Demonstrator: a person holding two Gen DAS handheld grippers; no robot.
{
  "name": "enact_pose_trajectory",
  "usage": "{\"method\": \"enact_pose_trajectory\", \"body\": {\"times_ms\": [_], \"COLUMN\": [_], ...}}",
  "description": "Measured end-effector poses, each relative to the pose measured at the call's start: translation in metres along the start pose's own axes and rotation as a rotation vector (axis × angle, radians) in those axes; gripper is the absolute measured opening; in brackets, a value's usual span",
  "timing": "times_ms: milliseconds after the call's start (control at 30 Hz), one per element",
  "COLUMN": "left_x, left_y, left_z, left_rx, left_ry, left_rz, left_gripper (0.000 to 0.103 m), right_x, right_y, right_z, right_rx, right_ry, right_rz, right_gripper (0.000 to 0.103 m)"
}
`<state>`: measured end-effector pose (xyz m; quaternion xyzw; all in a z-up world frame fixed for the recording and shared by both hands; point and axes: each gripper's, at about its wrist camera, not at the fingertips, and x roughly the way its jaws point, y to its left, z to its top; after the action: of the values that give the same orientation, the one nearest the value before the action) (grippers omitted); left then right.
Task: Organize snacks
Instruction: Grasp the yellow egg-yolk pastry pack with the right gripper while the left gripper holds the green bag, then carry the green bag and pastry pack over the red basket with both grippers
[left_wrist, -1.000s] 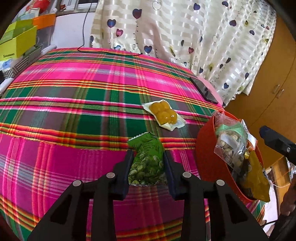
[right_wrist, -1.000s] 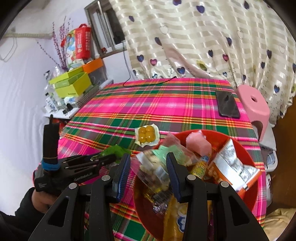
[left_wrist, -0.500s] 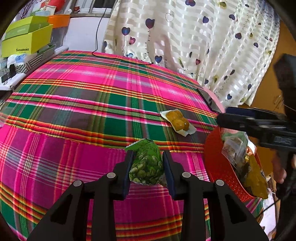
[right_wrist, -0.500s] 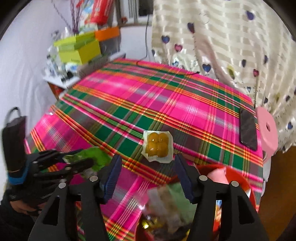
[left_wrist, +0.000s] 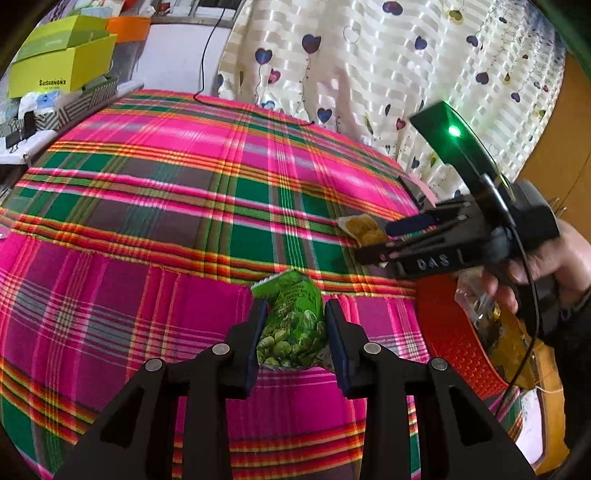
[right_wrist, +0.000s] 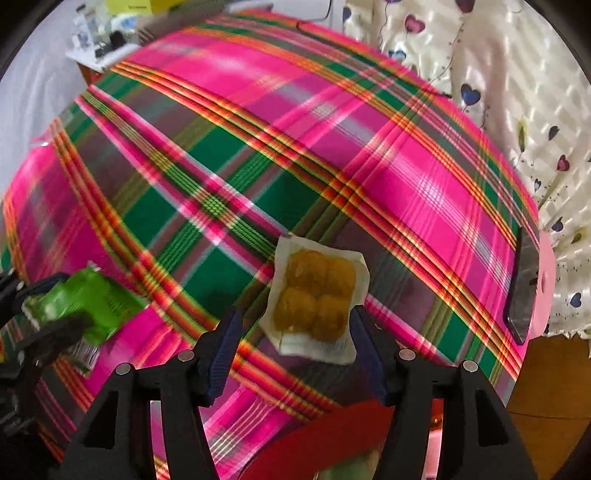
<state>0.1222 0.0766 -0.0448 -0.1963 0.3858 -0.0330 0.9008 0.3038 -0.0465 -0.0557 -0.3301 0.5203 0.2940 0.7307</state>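
Note:
My left gripper is shut on a green pea snack bag and holds it above the plaid tablecloth; the bag also shows in the right wrist view. My right gripper is open, its jaws on either side of a clear pack of yellow round sweets lying on the cloth. In the left wrist view that pack is partly hidden by the right gripper. The red snack basket with several packets stands at the right.
A black phone lies near the table's far right edge by a pink stool. Green and orange boxes stand on a side shelf at the left. A heart-print curtain hangs behind the table.
My right gripper has left the basket, opened, and moved forward and down over the yellow sweets pack. My left gripper stays shut on the green bag, lifted slightly.

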Motion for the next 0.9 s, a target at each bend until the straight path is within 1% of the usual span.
{"method": "enact_pose_trajectory", "body": {"times_ms": [67, 100, 233, 267, 333, 433, 500, 567, 600, 633, 700, 900], "left_x": [0.006, 0.009, 0.018, 0.019, 0.021, 0.025, 0.027, 0.028, 0.027, 0.025, 0.023, 0.017], "left_y": [0.0, 0.0, -0.002, -0.003, -0.007, -0.017, -0.024, -0.025, -0.023, -0.021, -0.016, -0.012], "left_z": [0.0, 0.0, -0.001, -0.001, 0.0, 0.0, 0.0, 0.0, 0.0, -0.001, -0.001, -0.003], "left_rx": [-0.001, -0.002, 0.004, 0.008, 0.027, 0.08, 0.12, 0.131, 0.127, 0.119, 0.097, 0.059], "left_ry": [0.027, 0.041, 0.08, 0.086, 0.095, 0.109, 0.11, 0.106, 0.103, 0.099, 0.091, 0.061], "left_rz": [-0.005, -0.007, 0.0, 0.001, 0.007, 0.032, 0.062, 0.067, 0.065, 0.064, 0.051, 0.038], "left_gripper": [0.034, 0.034, 0.036, 0.037, 0.04, 0.047, 0.047, 0.047, 0.045, 0.041, 0.037, 0.034], "right_x": [0.008, 0.008, 0.011, 0.011, 0.011, 0.01, 0.009, 0.006, 0.004, 0.001, -0.006, -0.034], "right_y": [-0.003, -0.006, -0.008, -0.007, -0.007, -0.005, -0.004, -0.003, -0.003, -0.003, -0.003, -0.001], "right_z": [0.003, 0.005, 0.01, 0.01, 0.011, 0.011, 0.009, 0.006, 0.004, 0.003, -0.001, -0.013], "right_rx": [0.01, 0.019, 0.031, 0.032, 0.035, 0.028, 0.026, 0.028, 0.029, 0.032, 0.039, 0.067], "right_ry": [0.021, 0.016, 0.021, 0.019, 0.014, 0.004, -0.003, -0.017, -0.026, -0.037, -0.066, -0.162], "right_rz": [-0.007, 0.005, 0.006, 0.012, 0.038, 0.031, 0.027, 0.027, 0.029, 0.031, 0.035, 0.071], "right_gripper": [0.059, 0.06, 0.059, 0.057, 0.047, 0.045, 0.045, 0.044, 0.044, 0.043, 0.043, 0.043]}}
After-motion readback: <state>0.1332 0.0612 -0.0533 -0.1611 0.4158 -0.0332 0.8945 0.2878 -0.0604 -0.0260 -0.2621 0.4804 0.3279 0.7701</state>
